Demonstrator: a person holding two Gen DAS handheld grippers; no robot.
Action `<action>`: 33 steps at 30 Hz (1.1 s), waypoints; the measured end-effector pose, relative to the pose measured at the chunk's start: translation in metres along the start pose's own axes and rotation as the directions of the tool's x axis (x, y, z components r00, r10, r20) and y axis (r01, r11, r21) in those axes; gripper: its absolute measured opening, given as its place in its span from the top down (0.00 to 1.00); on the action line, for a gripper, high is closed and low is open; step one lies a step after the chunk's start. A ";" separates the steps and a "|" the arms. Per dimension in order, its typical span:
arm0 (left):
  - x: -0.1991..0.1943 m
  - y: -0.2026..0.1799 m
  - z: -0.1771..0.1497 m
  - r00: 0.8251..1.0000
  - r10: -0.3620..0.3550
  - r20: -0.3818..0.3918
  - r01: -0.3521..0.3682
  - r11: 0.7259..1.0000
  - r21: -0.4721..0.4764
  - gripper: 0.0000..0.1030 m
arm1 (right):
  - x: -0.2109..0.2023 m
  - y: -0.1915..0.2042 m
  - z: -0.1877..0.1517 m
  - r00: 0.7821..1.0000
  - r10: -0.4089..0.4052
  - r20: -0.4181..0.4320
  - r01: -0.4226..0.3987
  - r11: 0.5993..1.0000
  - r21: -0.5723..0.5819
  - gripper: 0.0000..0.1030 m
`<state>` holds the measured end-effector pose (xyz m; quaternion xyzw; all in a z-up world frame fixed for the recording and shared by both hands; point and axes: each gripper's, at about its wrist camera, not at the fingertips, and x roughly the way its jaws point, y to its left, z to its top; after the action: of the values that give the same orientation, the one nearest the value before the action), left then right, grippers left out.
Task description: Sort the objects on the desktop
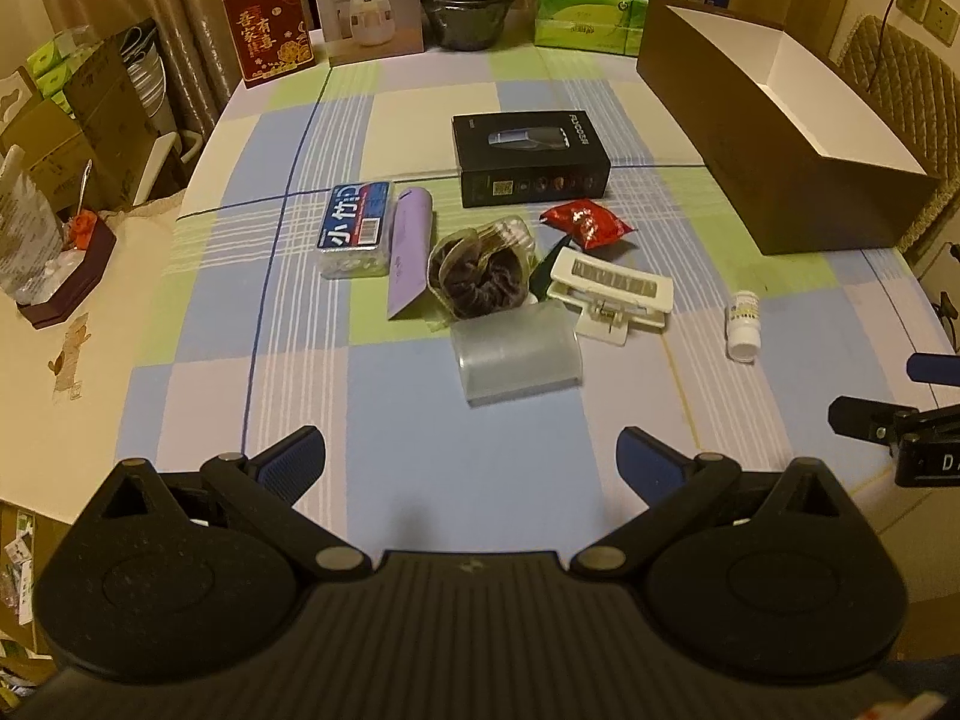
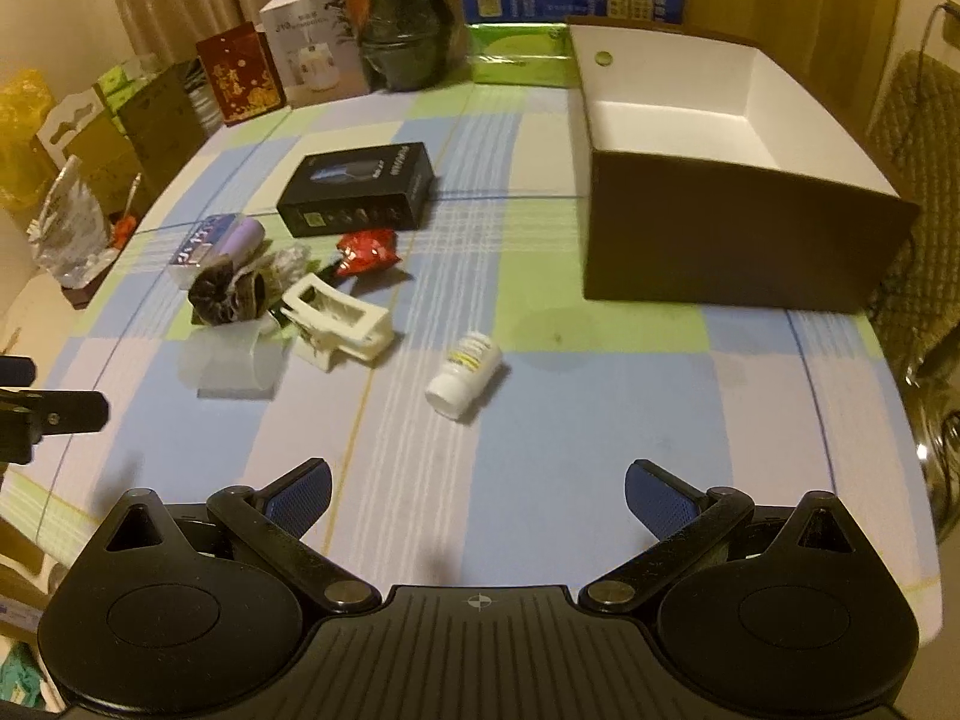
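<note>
Desk [image 1: 420, 420] carried a checked cloth, pale blue, green and lilac. Open brown box [image 2: 738, 240], white inside, stood at the right, nothing visible in it. Black carton [image 1: 531, 159] lay mid-desk. Just before it sat a cluster: tissue pack [image 1: 355, 228], lilac tube [image 1: 410, 252], dark scrunchie [image 1: 480, 279], red wrapper [image 1: 585, 222], white hair clip [image 1: 612, 294], clear curved plastic piece [image 1: 516, 354]. Small white bottle [image 2: 465, 375] lay on its side, apart from the cluster. Left claw [image 1: 471, 459] hung spread wide, holding nothing; right claw [image 2: 477, 495] likewise.
</note>
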<state>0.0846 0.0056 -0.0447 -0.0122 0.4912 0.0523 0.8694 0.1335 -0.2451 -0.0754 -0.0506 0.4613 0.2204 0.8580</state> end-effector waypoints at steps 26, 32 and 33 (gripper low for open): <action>0.072 -0.014 0.026 1.000 -0.008 -0.014 0.008 1.000 -0.019 0.03 | 0.076 -0.019 0.032 0.998 0.069 0.013 -0.069 0.998 -0.006 0.44; 0.085 -0.015 0.029 1.000 -0.003 -0.030 0.002 0.999 -0.033 0.06 | 0.092 -0.019 0.035 0.997 0.078 -0.011 -0.078 0.997 -0.018 0.54; 0.086 -0.015 0.029 1.000 -0.003 -0.030 0.002 0.999 -0.035 0.06 | 0.094 -0.019 0.036 0.997 0.082 -0.014 -0.082 0.996 -0.020 0.55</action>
<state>0.1554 -0.0002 -0.1036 -0.0288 0.5034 0.0598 0.8615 0.2135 -0.2205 -0.1336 -0.0420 0.4661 0.2598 0.8447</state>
